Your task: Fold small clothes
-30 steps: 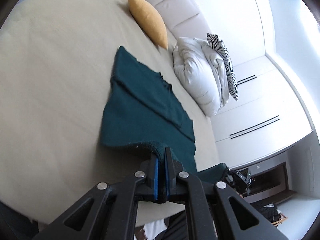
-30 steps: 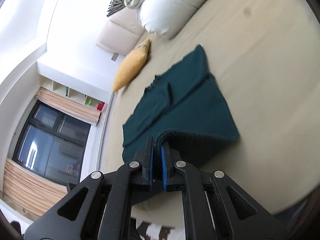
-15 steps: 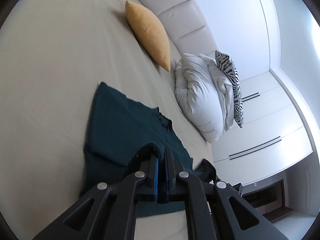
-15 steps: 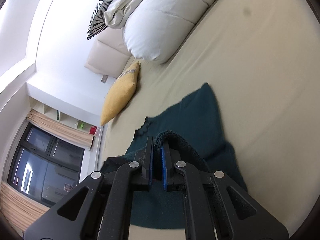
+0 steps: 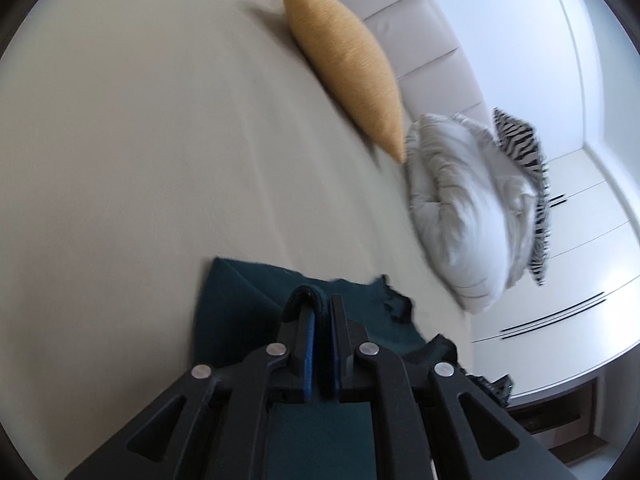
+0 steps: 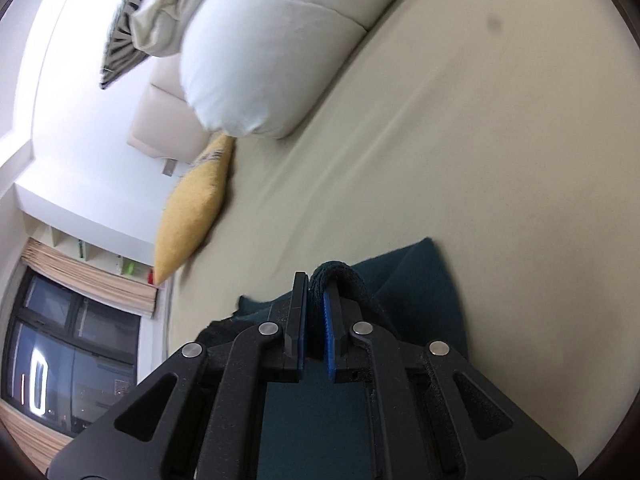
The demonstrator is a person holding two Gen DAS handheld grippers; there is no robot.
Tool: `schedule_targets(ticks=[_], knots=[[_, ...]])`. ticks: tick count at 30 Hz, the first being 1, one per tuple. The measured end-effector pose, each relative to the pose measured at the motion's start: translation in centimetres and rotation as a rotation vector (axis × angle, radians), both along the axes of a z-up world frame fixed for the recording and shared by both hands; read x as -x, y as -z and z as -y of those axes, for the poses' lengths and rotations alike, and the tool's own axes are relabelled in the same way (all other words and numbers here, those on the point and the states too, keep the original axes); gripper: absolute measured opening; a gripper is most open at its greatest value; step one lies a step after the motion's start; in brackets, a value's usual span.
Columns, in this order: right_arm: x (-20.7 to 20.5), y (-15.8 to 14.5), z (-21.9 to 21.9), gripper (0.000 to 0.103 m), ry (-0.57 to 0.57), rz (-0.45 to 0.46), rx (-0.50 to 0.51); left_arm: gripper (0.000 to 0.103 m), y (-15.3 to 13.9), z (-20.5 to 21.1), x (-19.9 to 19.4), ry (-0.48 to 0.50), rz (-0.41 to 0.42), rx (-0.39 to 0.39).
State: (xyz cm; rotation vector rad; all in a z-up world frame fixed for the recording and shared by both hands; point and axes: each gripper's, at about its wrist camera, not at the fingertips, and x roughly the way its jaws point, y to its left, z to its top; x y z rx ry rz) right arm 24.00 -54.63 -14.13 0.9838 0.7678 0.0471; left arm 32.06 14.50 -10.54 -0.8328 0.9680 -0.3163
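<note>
A wide bed (image 5: pixel 140 140) covered in a beige sheet is taking up most of the room, stretching away toward a pale padded headboard (image 5: pixel 424 32) at the far side. Against that headboard a big white duvet (image 5: pixel 460 216) is lying bunched in a soft heap, with a zebra-striped cushion (image 5: pixel 520 144) leaning behind it. Just to the left of the heap a mustard-yellow pillow (image 5: pixel 344 60) is resting at a slant on the sheet. Off to the far left, in the right wrist view, a dark window (image 6: pixel 60 360) is showing under a tan blind.

On the near part of the bed a dark teal garment (image 5: pixel 240 312) is lying doubled over itself, its lower layer flat on the sheet and its near edge being carried above it.

The left gripper (image 5: pixel 320 320) is pinching a rolled edge of that teal cloth; its jaws have just been easing apart slightly, yet the fabric is sitting between the blue pads and curling over the left finger. The right gripper (image 6: pixel 316 300) is gripping another part of the same edge, jaws narrow, with the thick hem wedged between the pads and arching over the right finger.
</note>
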Motion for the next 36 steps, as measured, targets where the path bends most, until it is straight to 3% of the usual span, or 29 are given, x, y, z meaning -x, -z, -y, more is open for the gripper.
schedule_targets(ticks=[1, 3, 4, 6, 9, 15, 23, 26, 32, 36], knots=[[-0.6, 0.7, 0.0, 0.01, 0.002, -0.023, 0.009, 0.022, 0.7, 0.0, -0.5, -0.01, -0.022, -0.032], [-2.0, 2.5, 0.1, 0.015, 0.002, -0.074, 0.004, 0.037, 1.2, -0.3, -0.2, -0.01, -0.016, 0.027], [-2.0, 3.0, 0.2, 0.022, -0.001, -0.068, -0.014, 0.041, 1.0, -0.5, 0.3, -0.008, 0.004, 0.041], [-1.7, 3.1, 0.4, 0.036, 0.015, -0.019, -0.018, 0.053, 0.3, -0.7, 1.1, -0.02, 0.024, -0.005], [-0.7, 2.1, 0.5, 0.051, 0.025, 0.013, 0.011, 0.053, -0.9, -1.0, 2.7, -0.017, 0.068, -0.028], [2.3, -1.0, -1.6, 0.051, -0.046, 0.0, 0.243, 0.053, -1.7, 0.9, 7.5, 0.035, 0.115, -0.171], [5.9, -0.9, -7.1, 0.051, -0.211, -0.029, 0.533, 0.053, -0.1, 2.4, 12.9, 0.063, 0.119, -0.371], [6.8, -1.0, -7.8, 0.051, -0.221, -0.03, 0.573, 0.053, 0.4, 2.0, 13.8, 0.054, 0.106, -0.379], [8.6, -1.0, -8.0, 0.051, -0.196, -0.024, 0.562, 0.053, 0.4, 2.3, 15.4, 0.069, 0.137, -0.452], [9.6, -0.3, -7.2, 0.049, -0.197, -0.038, 0.549, 0.043, 1.0, 2.5, 15.5, 0.073, 0.124, -0.467]])
